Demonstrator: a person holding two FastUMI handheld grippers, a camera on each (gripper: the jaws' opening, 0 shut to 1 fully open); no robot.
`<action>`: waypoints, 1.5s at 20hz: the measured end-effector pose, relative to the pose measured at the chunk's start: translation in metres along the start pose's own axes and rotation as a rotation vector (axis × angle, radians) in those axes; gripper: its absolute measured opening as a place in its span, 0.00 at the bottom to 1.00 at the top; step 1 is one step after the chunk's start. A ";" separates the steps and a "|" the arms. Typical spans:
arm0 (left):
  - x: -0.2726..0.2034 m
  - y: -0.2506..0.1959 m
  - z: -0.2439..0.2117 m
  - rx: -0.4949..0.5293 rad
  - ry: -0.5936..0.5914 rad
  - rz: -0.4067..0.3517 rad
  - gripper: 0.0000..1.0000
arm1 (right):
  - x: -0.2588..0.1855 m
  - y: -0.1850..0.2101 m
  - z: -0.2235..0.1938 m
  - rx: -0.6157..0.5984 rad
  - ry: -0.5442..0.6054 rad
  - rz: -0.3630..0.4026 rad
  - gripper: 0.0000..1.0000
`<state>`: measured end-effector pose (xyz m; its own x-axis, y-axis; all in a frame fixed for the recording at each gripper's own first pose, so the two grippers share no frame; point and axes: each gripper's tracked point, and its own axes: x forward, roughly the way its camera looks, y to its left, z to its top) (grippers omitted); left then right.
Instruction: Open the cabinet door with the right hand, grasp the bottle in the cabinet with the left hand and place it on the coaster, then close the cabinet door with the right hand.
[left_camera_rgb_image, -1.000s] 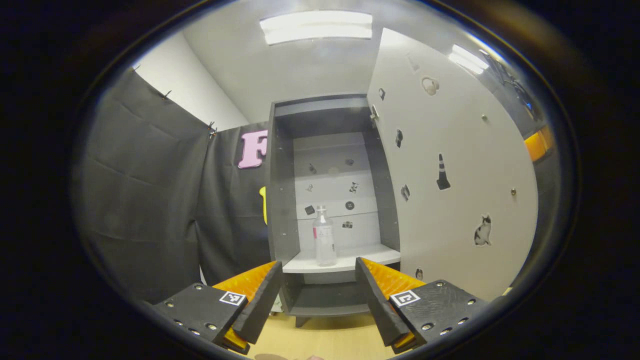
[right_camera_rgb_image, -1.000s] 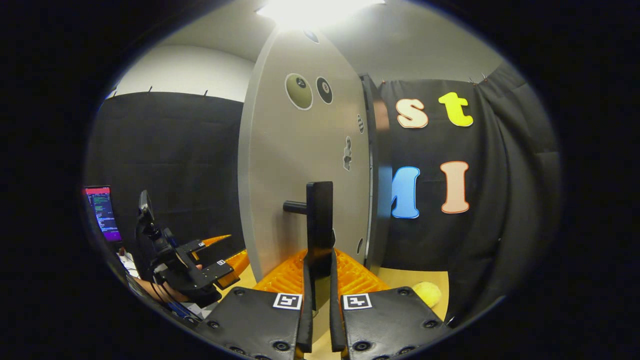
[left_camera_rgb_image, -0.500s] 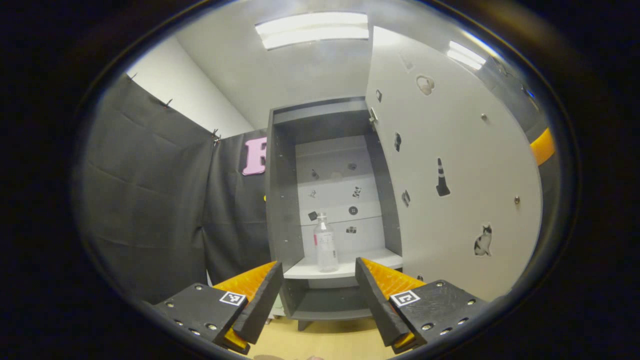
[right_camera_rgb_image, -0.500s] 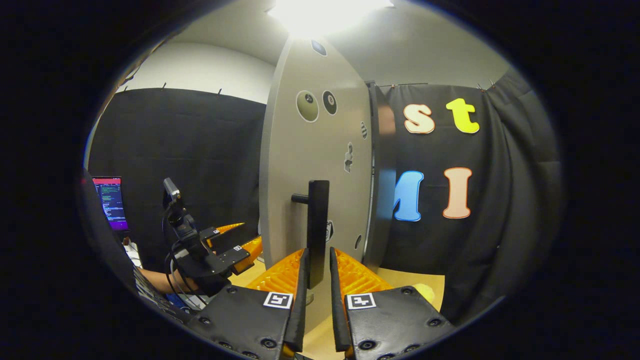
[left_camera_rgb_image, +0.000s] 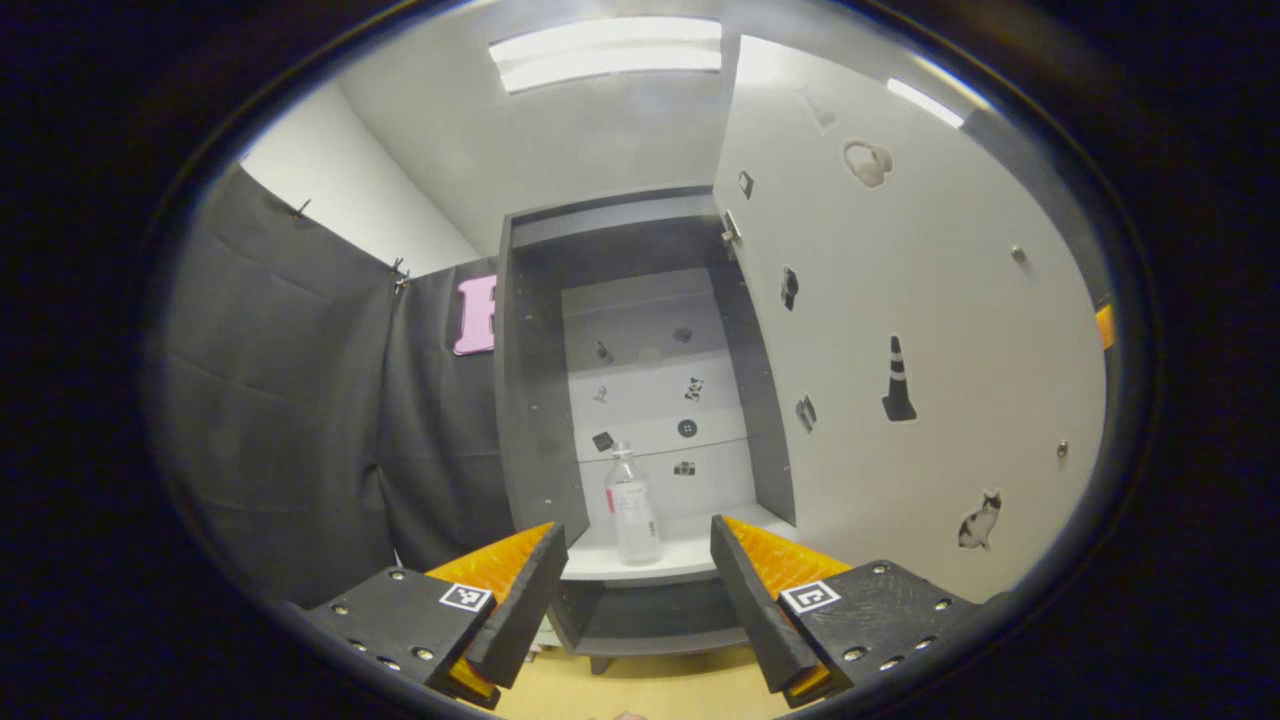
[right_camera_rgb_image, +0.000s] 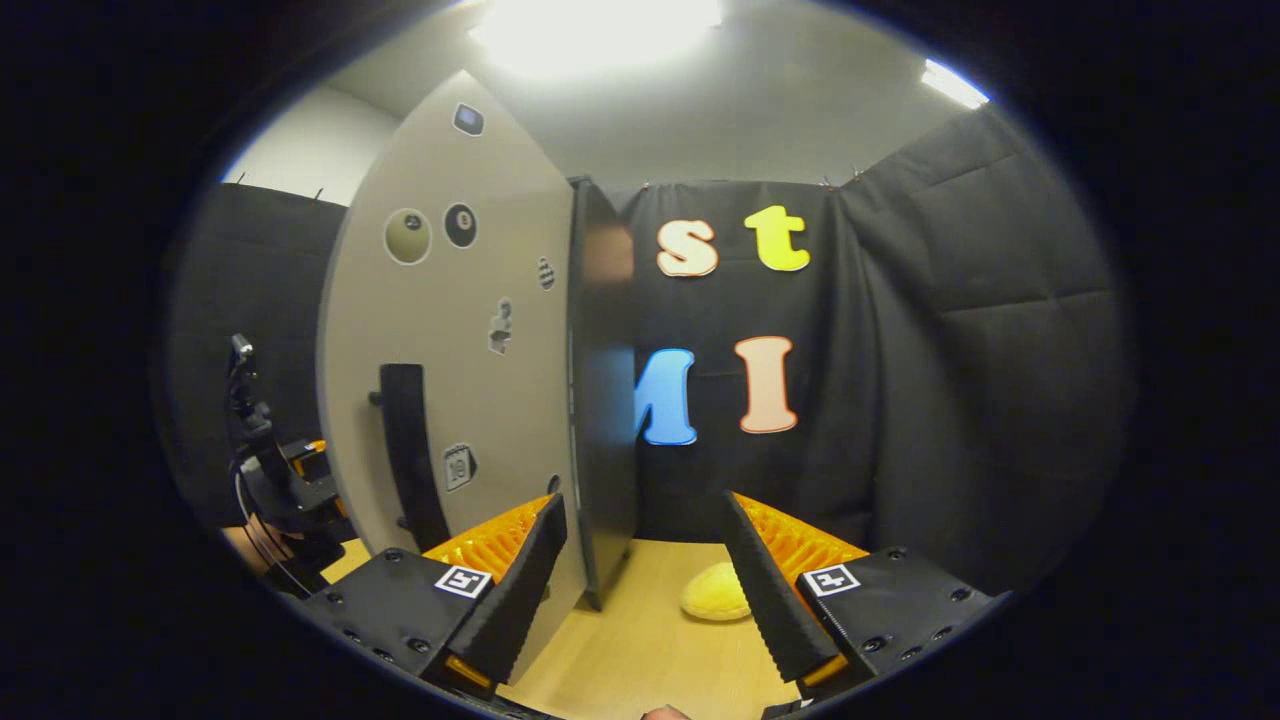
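The grey cabinet (left_camera_rgb_image: 530, 400) stands open, its pale door (left_camera_rgb_image: 900, 300) swung out to the right. A clear plastic bottle (left_camera_rgb_image: 632, 506) stands upright on the white shelf (left_camera_rgb_image: 680, 560) inside. My left gripper (left_camera_rgb_image: 636, 580) is open, some way in front of the bottle, with nothing between its fingers. In the right gripper view, the door (right_camera_rgb_image: 450, 400) is seen from outside with its black handle (right_camera_rgb_image: 408, 450) on the left. My right gripper (right_camera_rgb_image: 645, 580) is open, off the handle and to its right. The left gripper (right_camera_rgb_image: 280, 480) and the hand holding it show beyond the door's edge.
The cabinet rests on a wooden tabletop (right_camera_rgb_image: 650, 640). A yellow rounded object (right_camera_rgb_image: 715, 592) lies on it beside the cabinet's side wall (right_camera_rgb_image: 605, 420). Black cloth walls close in on the left (left_camera_rgb_image: 300, 420) and right (right_camera_rgb_image: 950, 400).
My right gripper has opened, let go of the door handle and swung to the right. The door has opened wider. My left gripper has shifted slightly, the bottle now left of centre.
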<state>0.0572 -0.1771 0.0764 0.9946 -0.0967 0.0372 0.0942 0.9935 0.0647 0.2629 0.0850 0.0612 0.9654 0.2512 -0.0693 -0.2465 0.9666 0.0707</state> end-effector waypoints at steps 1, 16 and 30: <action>0.010 0.000 0.001 0.002 -0.003 -0.011 0.87 | 0.002 -0.007 -0.001 0.013 -0.003 -0.034 0.92; 0.169 0.021 -0.046 -0.100 0.073 -0.137 0.89 | 0.027 -0.035 -0.035 0.099 0.063 -0.320 0.98; 0.248 0.027 -0.118 -0.117 0.184 -0.153 0.89 | 0.040 -0.040 -0.059 0.103 0.118 -0.441 0.98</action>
<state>0.3111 -0.1672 -0.0305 0.9585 -0.2445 -0.1465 0.2379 0.9694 -0.0609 0.3062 0.0593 -0.0031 0.9584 -0.1728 -0.2272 0.2009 0.9738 0.1067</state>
